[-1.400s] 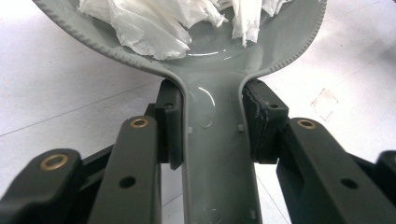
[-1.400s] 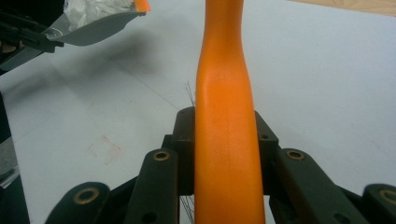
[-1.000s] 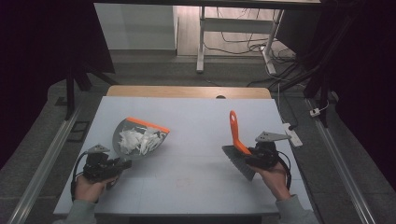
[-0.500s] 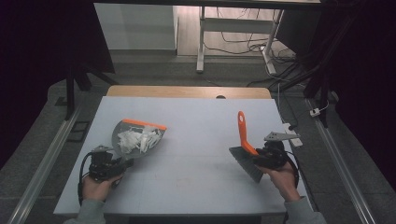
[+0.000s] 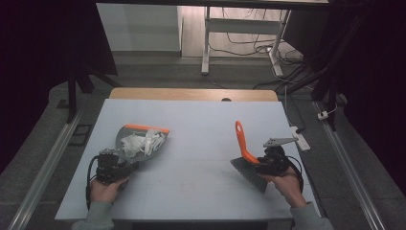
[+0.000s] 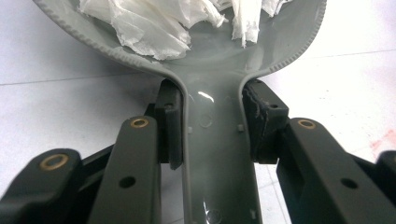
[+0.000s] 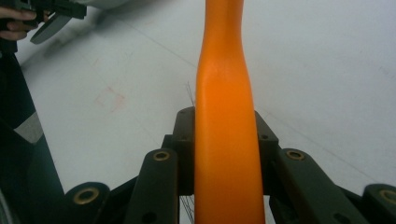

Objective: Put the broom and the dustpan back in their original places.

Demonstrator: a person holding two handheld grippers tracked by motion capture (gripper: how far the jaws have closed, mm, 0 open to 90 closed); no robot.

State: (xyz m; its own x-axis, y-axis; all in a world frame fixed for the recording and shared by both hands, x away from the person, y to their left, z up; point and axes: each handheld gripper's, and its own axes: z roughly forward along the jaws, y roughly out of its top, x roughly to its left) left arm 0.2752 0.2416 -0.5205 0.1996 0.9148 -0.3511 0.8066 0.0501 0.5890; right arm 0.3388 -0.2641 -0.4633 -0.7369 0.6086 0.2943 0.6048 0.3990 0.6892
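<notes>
White tabletop point(image 5: 201, 124) under a dark room, floor cables behind. We hold a grey dustpan point(image 5: 139, 143) in our left gripper point(image 5: 115, 165): the jaws are clenched on both sides of its handle, as the left gripper view shows, pads point(image 6: 170, 123) pressing the narrow grey neck point(image 6: 217, 140). Dustpan sits left of centre on the table, orange lip point(image 5: 146, 128) on its far edge, crumpled white paper point(image 5: 141, 143) piled inside the scoop; same paper point(image 6: 154, 23) sits at the top of the left gripper view.

Our right gripper point(image 5: 268, 160) grasps a brush point(image 5: 246, 160) by its orange handle point(image 5: 242, 141). In the right gripper view the handle point(image 7: 226, 130) runs straight up between the jaws, which clamp it from both sides. Brush is at the right part of the table, handle tilted up and away from us, dark bristle head point(image 5: 249, 173) low near the surface, just beside our right hand point(image 5: 287, 184). Dustpan and brush are well apart, bare table between them.

Left hand point(image 5: 107, 187) sits near the near-left edge. Wooden strip point(image 5: 191, 93) runs along the far edge. Desk legs point(image 5: 207, 43) stand on the floor beyond.
</notes>
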